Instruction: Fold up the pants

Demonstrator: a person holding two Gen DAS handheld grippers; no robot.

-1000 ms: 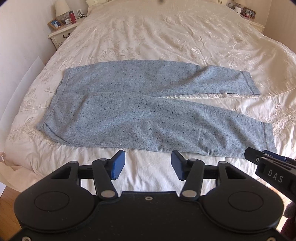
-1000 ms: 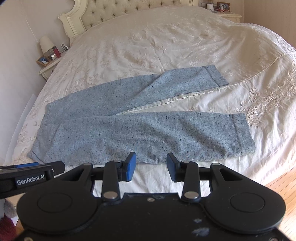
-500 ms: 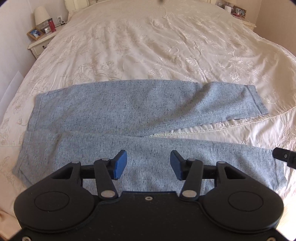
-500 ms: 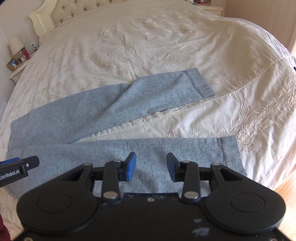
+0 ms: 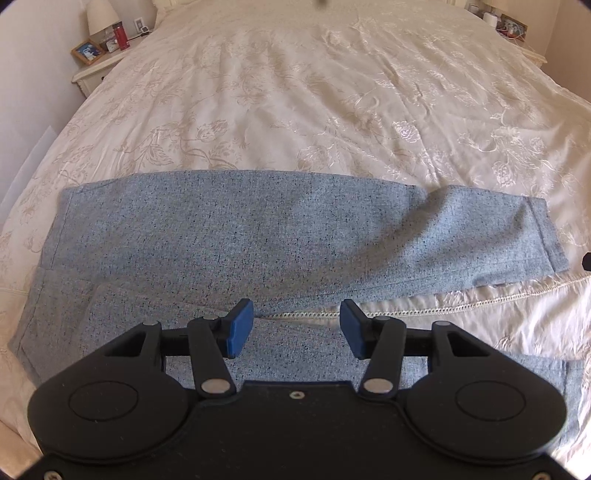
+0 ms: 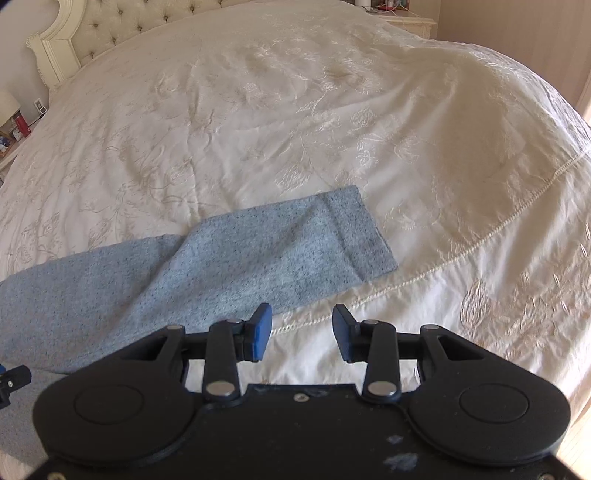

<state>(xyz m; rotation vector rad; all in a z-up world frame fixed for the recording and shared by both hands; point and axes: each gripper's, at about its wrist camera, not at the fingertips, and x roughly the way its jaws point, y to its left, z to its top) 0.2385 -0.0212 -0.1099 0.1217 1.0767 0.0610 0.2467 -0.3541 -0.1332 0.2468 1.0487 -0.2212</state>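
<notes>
Light blue speckled pants (image 5: 236, 236) lie flat across a cream bedspread, waistband to the left, both legs running right. My left gripper (image 5: 296, 328) hovers open over the crotch area where the two legs split, nothing between its blue pads. The far leg's hem (image 6: 364, 236) shows in the right wrist view. My right gripper (image 6: 302, 333) is open above the bedspread just right of that far leg's lower edge, holding nothing. The near leg is mostly hidden under both gripper bodies.
The embroidered cream bedspread (image 5: 332, 92) stretches far beyond the pants. A nightstand (image 5: 99, 62) with a lamp, photo frame and red can stands at the far left. A tufted headboard (image 6: 74, 33) is at the back. Wooden floor (image 6: 576, 446) lies past the bed's right edge.
Both grippers have moved forward over the bed and lower, from the near edge to above the pants. The near leg has slid under the gripper bodies. Jaws stayed open.
</notes>
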